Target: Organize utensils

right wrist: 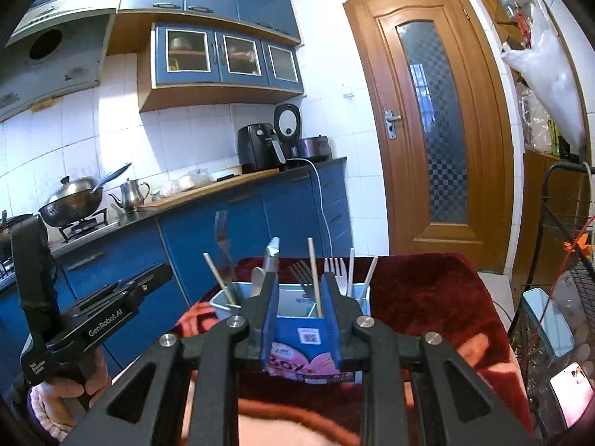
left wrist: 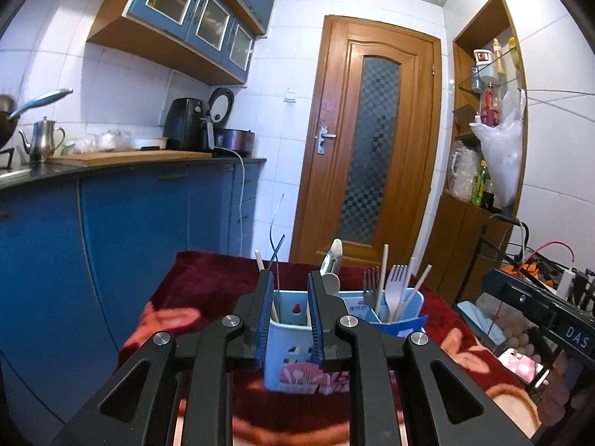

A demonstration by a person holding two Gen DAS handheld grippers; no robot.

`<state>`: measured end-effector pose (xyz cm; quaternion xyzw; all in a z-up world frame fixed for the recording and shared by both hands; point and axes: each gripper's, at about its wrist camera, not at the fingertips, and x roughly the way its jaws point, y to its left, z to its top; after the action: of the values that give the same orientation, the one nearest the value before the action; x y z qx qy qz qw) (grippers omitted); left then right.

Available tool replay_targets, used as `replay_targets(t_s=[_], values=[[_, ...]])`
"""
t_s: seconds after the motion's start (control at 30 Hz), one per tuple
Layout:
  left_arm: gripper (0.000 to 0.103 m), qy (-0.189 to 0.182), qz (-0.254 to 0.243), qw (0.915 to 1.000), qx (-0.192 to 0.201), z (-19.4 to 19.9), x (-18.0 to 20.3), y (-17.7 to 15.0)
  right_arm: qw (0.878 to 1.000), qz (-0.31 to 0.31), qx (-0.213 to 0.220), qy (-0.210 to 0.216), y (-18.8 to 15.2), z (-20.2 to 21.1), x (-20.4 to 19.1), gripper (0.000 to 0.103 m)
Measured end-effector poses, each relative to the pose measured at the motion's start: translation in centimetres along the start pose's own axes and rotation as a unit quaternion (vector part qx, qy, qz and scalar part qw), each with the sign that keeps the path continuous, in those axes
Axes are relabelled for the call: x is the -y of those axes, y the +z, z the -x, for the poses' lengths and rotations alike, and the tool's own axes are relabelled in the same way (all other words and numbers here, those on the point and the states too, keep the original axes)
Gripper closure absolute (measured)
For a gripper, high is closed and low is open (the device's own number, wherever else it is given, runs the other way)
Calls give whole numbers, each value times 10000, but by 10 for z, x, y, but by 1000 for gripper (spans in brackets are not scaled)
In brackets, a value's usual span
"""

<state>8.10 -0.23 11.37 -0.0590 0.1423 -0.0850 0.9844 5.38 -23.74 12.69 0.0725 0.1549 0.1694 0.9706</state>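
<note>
A light blue utensil holder [left wrist: 286,338] stands on a table under a dark red blanket [left wrist: 208,278]. Its compartments hold upright forks [left wrist: 395,282], pale chopsticks [left wrist: 383,271] and a wooden spoon [left wrist: 331,283]. My left gripper [left wrist: 290,278] hangs just in front of the holder, jaws slightly open with nothing between them. The right wrist view shows the same holder [right wrist: 312,338], with forks [right wrist: 336,271], a chopstick [right wrist: 313,271] and a metal fork [right wrist: 222,238]. My right gripper [right wrist: 300,278] is also open and empty in front of it. A hand [right wrist: 67,386] holds the left gripper's body at lower left.
Blue kitchen cabinets [left wrist: 130,230] with a worktop run along the left. A wok [right wrist: 70,200] and kettle [right wrist: 130,191] sit on the stove. A wooden door [left wrist: 372,141] is behind the table. A black wire cart [right wrist: 565,260] and a lit phone [right wrist: 571,386] are on the right.
</note>
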Motion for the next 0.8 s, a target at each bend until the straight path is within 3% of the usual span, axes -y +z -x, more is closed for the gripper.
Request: replay_targets(t_s=[0.2,0.33,0.53,0.8], values=[[81,8,-111,9999,-47,36,4,1,9999,0,85,65,-9,28,-14,70],[56,39,-104,9999,-51,59,5,-8,9999,2,104,45,-20,42,-20,62],[32,91,-110,9998,-156,77,5,-29,9999,-12,90,-78,-44,58,-23,46],[28,302,-227,9989,-267,76,6,-66,9994,-167,0,-316,-82,60,-11,24]])
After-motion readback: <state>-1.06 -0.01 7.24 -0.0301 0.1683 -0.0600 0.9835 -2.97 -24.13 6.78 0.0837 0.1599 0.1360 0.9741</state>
